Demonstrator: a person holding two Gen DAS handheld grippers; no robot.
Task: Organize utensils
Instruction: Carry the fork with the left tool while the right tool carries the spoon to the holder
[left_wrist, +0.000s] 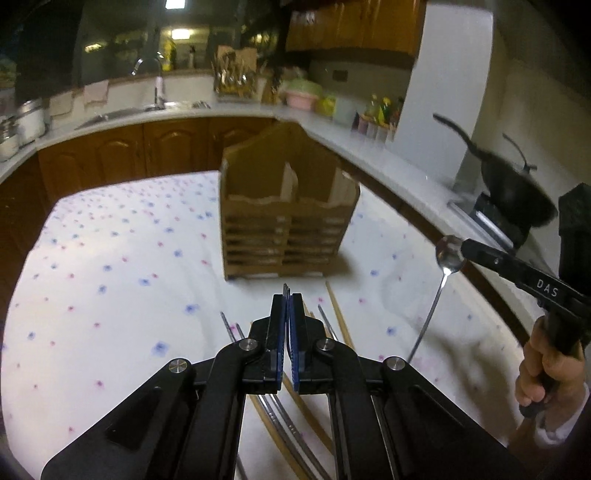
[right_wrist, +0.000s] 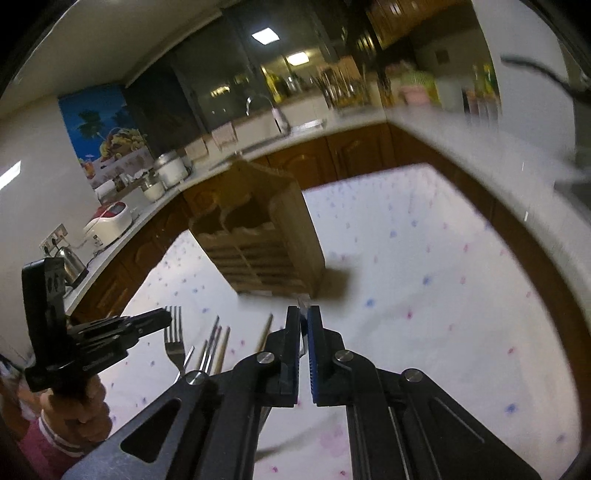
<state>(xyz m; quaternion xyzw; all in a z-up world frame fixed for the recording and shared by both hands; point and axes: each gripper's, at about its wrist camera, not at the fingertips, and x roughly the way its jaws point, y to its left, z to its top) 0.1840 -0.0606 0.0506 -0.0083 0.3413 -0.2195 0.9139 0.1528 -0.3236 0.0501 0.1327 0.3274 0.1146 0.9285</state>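
A wooden utensil caddy (left_wrist: 290, 225) with two front compartments stands on the flowered tablecloth (left_wrist: 110, 266). My left gripper (left_wrist: 287, 297) is shut on a fork (left_wrist: 286, 290), whose tines poke out between the pads; in the right wrist view (right_wrist: 168, 319) the fork (right_wrist: 174, 341) hangs tines up. My right gripper (right_wrist: 303, 312) is shut on a spoon (left_wrist: 448, 254); in the left wrist view (left_wrist: 463, 249) the spoon's bowl is up and its handle hangs down. The caddy (right_wrist: 258, 236) is ahead of both grippers.
Chopsticks (left_wrist: 338, 314) and metal utensils (left_wrist: 231, 326) lie on the cloth under the left gripper; more forks and chopsticks (right_wrist: 216, 343) show in the right wrist view. A kitchen counter (left_wrist: 388, 155) with a black pan (left_wrist: 513, 184) runs along the right.
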